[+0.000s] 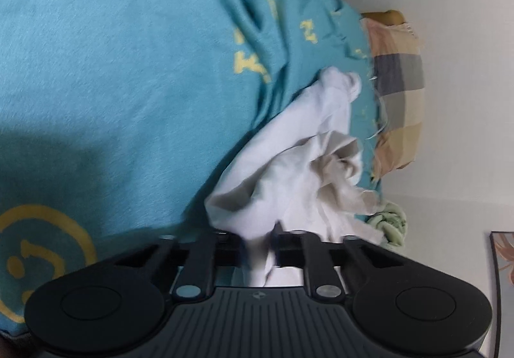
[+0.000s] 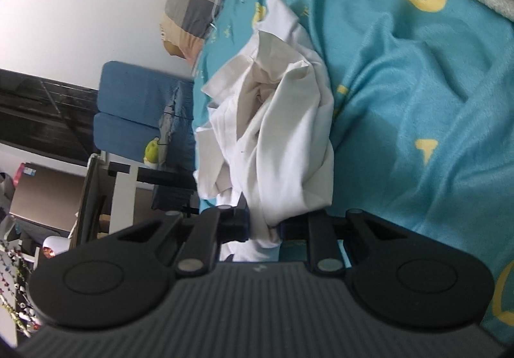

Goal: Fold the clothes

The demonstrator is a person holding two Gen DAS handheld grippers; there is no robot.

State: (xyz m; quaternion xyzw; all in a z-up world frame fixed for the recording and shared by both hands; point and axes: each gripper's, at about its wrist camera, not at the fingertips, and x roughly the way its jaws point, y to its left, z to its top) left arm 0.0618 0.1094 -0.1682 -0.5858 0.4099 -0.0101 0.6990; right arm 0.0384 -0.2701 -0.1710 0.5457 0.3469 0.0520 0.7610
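The white cloth (image 2: 276, 120) is lying bunched up, not folded, on the blue bed (image 2: 417, 101), and the left tool (image 1: 260, 248) and the right tool (image 2: 263, 226) are each pinching an edge, so the folding is not done.

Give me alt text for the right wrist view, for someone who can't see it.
The right hand-held gripper is shut on a bunched white garment, which trails away crumpled over a turquoise bedsheet printed with yellow smiley faces. A checked pillow lies at the far end against a white wall.
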